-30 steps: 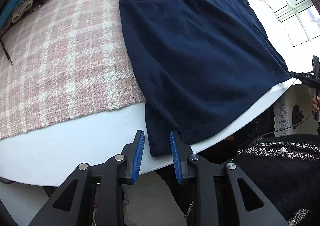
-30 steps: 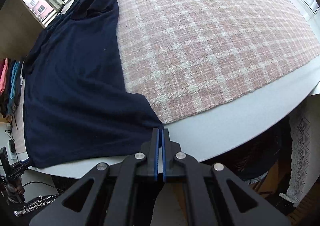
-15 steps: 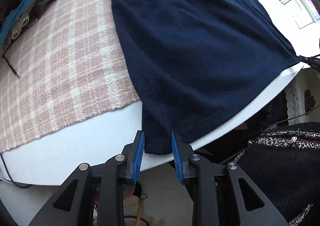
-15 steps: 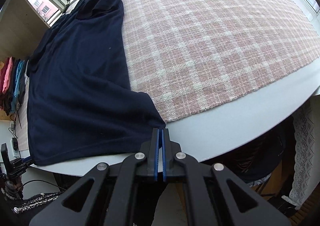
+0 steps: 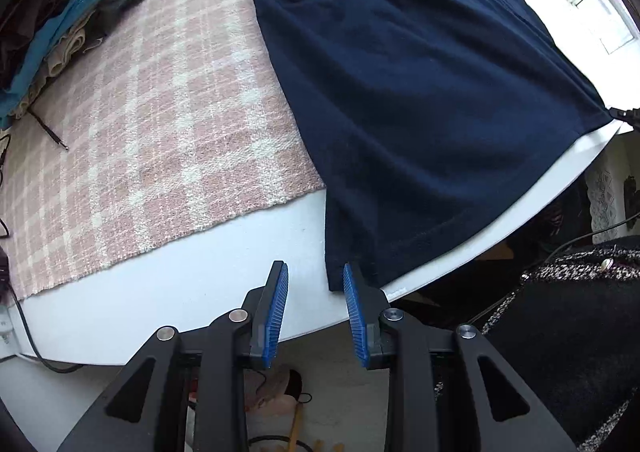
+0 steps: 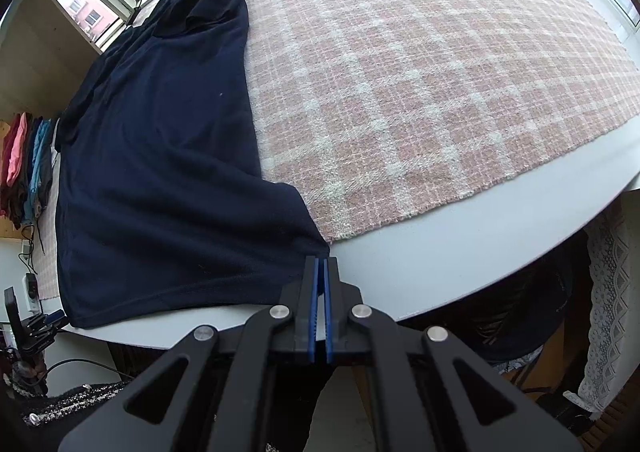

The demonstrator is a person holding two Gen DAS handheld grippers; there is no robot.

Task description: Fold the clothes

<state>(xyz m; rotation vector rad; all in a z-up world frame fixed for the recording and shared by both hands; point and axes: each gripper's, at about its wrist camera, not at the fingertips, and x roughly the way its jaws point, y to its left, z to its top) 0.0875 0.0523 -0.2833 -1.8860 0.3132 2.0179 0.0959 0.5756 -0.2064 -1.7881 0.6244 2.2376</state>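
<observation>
The right gripper (image 6: 320, 272) pinches a hem corner of the navy knit garment (image 6: 160, 172); the left gripper (image 5: 314, 280) gapes beside the other corner.

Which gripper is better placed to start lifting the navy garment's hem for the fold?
Right. The right gripper is shut on the navy garment at its corner. The left gripper is open beside the other corner, gripping nothing.

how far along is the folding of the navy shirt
Early. Done: the navy shirt lies spread flat over the plaid cloth. In hand: the right gripper is shut on one hem corner; the left gripper is open beside the other corner, gripping nothing. Left: grab that corner, then make every fold; none shows yet.
</observation>
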